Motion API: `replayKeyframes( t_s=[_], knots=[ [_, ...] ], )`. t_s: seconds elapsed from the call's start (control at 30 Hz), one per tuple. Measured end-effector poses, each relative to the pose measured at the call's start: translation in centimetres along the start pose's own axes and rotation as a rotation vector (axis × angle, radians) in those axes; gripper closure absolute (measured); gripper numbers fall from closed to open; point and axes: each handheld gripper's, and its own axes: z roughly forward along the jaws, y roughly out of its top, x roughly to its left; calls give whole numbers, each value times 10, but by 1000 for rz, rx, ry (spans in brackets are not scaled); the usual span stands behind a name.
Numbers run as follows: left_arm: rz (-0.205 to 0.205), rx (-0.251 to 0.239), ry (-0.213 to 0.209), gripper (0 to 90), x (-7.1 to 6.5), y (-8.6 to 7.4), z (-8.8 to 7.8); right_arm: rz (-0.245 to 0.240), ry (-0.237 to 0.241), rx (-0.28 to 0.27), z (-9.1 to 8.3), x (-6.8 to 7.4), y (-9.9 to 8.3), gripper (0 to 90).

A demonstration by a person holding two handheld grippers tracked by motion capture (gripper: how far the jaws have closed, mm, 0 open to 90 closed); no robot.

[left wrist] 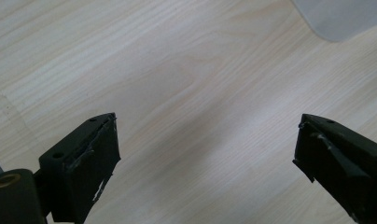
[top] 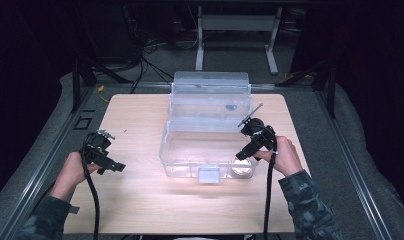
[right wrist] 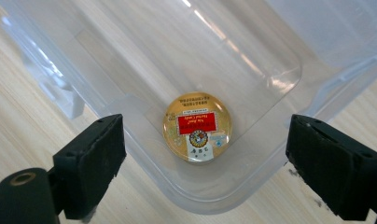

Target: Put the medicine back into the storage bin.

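Wooden table (top: 140,200) under dim room carries clear bin (top: 190,150), lid hinged back for access. Round tin (right wrist: 197,127) lies flat in bin's near corner. Right gripper (right wrist: 203,154) above it, jaws apart, empty, likely released. Left gripper (left wrist: 205,154) parked aside, jaws wide, over bare wood.

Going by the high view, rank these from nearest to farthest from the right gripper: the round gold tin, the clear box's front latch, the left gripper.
From the right gripper:
1. Round gold tin, just below its jaws, in the front right corner of the clear box.
2. Front latch, at the middle of the box's front wall.
3. Left gripper, over the bare table across the box.
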Motion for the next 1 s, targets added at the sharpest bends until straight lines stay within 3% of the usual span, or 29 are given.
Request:
replayKeyframes(
  t_s=[0.2,0.37,0.5,0.6,1.0],
  knots=[
    [19,-10,11,54,-3,14,-10,-2,29,-79,-8,8,-8,99],
    [28,-46,2,59,-8,29,-20,-5,50,-137,-10,13,-15,107],
    [51,-56,-1,45,-11,41,-25,-7,47,-140,-9,15,-21,105],
    [71,-35,13,22,-10,52,-27,0,42,-144,-10,16,-25,122],
    [108,-76,-40,0,-20,91,-29,4,16,-163,-17,19,-28,121]
  ],
)
